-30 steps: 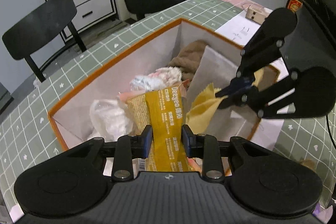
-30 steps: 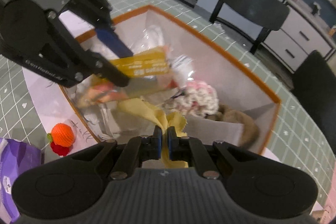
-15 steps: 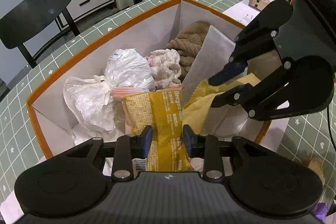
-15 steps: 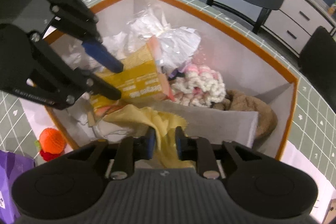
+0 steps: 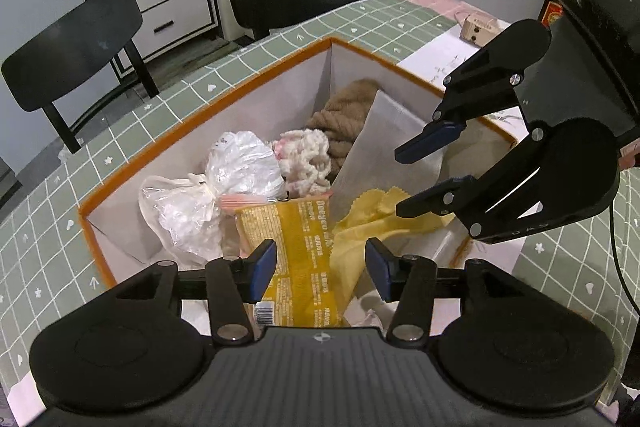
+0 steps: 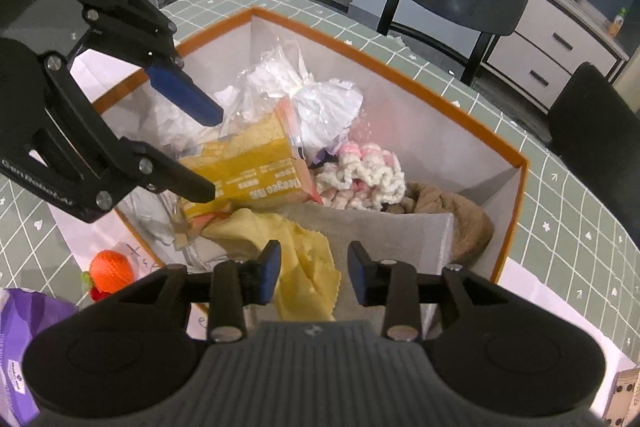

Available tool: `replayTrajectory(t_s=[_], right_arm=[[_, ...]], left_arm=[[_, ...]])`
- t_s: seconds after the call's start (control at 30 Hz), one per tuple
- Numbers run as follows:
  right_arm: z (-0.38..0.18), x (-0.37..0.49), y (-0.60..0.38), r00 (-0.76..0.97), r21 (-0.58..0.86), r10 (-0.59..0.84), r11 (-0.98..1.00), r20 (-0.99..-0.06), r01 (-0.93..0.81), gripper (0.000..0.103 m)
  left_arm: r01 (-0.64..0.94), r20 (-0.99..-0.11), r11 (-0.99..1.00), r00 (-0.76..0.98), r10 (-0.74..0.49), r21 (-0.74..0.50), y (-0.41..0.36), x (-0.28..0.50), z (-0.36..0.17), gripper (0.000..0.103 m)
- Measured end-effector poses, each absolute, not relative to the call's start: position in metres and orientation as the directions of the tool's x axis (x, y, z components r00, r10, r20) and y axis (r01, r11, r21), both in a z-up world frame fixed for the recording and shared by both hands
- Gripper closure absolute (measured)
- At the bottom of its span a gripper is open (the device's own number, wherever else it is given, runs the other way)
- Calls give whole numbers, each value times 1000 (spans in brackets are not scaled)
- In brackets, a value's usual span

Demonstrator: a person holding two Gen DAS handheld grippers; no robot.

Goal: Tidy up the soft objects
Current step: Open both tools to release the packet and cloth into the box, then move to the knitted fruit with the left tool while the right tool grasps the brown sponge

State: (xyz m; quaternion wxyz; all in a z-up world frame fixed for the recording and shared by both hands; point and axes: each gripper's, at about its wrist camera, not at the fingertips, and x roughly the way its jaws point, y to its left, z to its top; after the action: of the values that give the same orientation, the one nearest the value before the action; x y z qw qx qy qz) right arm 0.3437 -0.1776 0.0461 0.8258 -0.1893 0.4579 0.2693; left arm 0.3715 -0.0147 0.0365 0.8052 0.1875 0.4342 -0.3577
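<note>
Release step, both sides at once. Left gripper [image 5: 320,263]: jaws opening, pads clear of the yellow snack packet [image 5: 298,247], which lies between them but rests on the pile inside the orange-rimmed storage box [image 5: 200,115]. Packet leans against the white plastic bag [image 5: 208,195] at the box's left end.

Middle of the box: pink-and-white yarn bundle [image 5: 306,159] and brown knitted piece [image 5: 344,115] already lie in the far corner, beside the grey divider panel [image 5: 384,135].

Right gripper [image 6: 314,273]: jaws opening too, nothing pinched. Yellow cloth [image 6: 296,259] lies between and below the pads, draped over the divider and the near wall, partly hanging out.

Judgement: two items just deposited; box well filled. Outside it on the worktop [image 6: 560,227], an orange ball [image 6: 110,267] and a purple packet [image 6: 24,339] sit beside the near left corner in the right wrist view, likely next candidates.

Next move calls for lifting both grippers straight up clear of the rim without snagging the cloth, then reaching for the ball. Cloth edge may need tucking in.
</note>
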Motion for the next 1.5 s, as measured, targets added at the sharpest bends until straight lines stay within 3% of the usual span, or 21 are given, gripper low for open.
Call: replayTrajectory(t_s=[0.93, 1.5], right_arm=[[109, 271, -172, 510, -145, 266, 762, -818, -630, 62], [80, 224, -172, 456, -120, 274, 737, -847, -666, 59]], left_arm=[[738, -802, 670, 446, -397, 79, 10, 299, 85, 39], [775, -840, 631, 363, -403, 32, 13, 259, 43, 37]])
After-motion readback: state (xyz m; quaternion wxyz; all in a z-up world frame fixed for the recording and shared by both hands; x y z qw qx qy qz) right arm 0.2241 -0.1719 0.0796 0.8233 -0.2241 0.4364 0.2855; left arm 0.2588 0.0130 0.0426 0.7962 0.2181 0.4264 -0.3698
